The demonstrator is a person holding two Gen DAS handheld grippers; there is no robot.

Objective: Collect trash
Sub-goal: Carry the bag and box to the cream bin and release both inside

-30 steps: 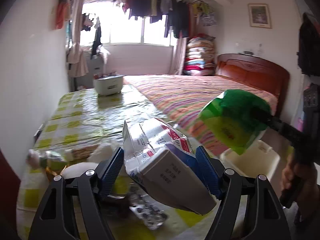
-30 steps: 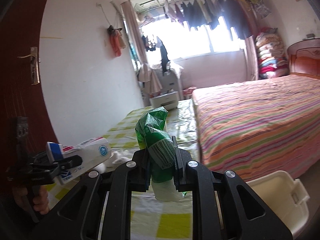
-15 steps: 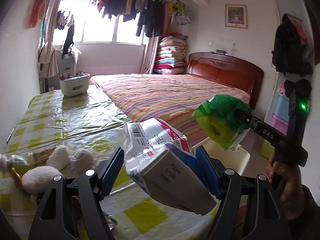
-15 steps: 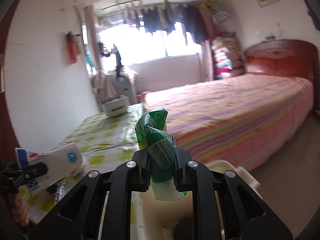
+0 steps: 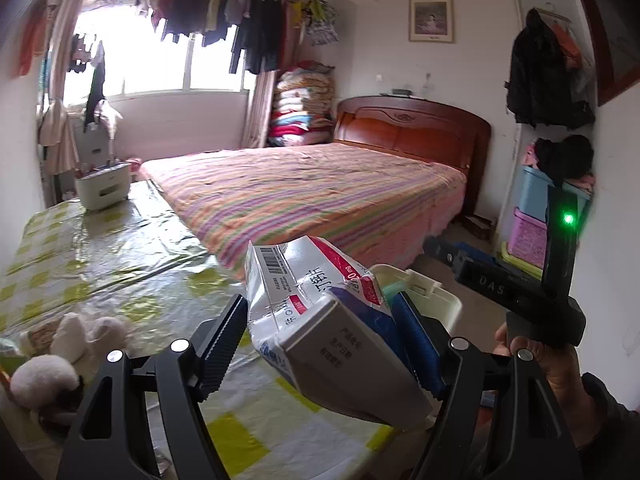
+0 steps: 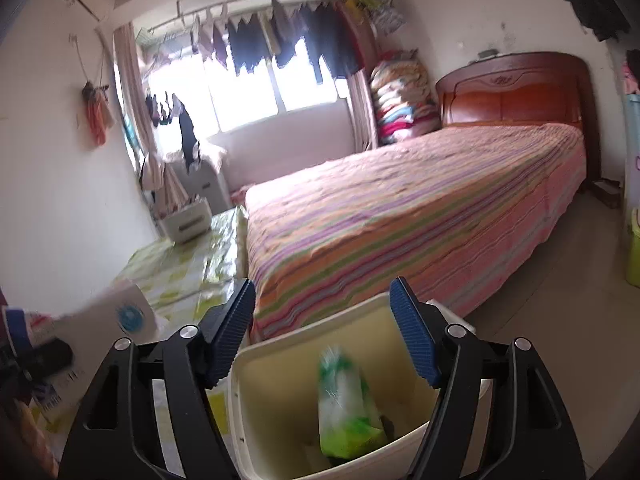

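Two grippers are in use, and they are in different states. The right gripper (image 6: 322,330) has just been opening: its blue-padded fingers (image 6: 412,340) stand wide apart with nothing between them, and the green wrapper (image 6: 346,408) is below them, blurred, inside the cream waste bin (image 6: 280,340). Whether the wrapper has come to rest cannot be told.

The left gripper (image 5: 316,344) is clamped on a crumpled white, red and blue carton (image 5: 320,320). Its fingers (image 5: 416,344) press the carton's sides, and the carton sits skewed, its barcoded end raised and its flat base toward the camera. It hangs over the near edge of the checked surface (image 5: 100,248), with the bin's rim (image 5: 420,284) showing just behind it.

Risks, as judged:
- The carton is dented and held askew, so it could twist out of the grip before it is over the bin and fall on the floor or the surface.
- The bin mouth is narrow against the carton; released off-centre, the carton may catch the rim and tip out.
- The right gripper occupies the space above the bin; both tools converging there could collide.
- The plush toys (image 5: 60,360) and small litter on the surface lie near the left hand's side and could be swept off.
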